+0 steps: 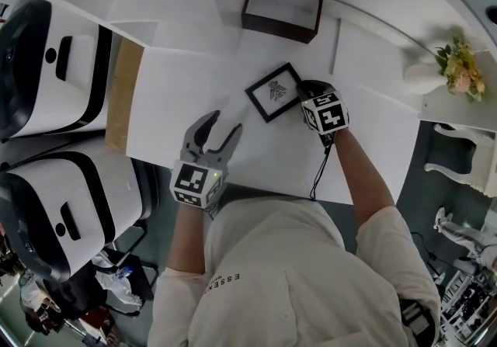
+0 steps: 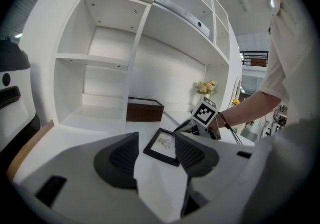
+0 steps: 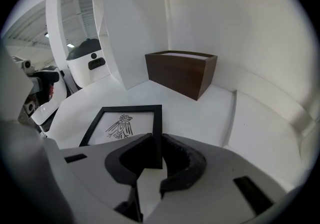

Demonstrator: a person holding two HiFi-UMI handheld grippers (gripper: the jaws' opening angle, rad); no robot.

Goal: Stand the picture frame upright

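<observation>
Black picture frame (image 1: pixel 274 91) flat, right tool (image 1: pixel 303 94) angled down pinching its edge, left tool (image 1: pixel 224 125) spread (empty)

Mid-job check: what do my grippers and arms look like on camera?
The left gripper and right gripper both have light grey bodies with curved jaws lined with dark ribbed pads. Each carries a white cube printed with black square markers. A thin black cable trails from the right one. The person wears a cream short-sleeved shirt.
</observation>
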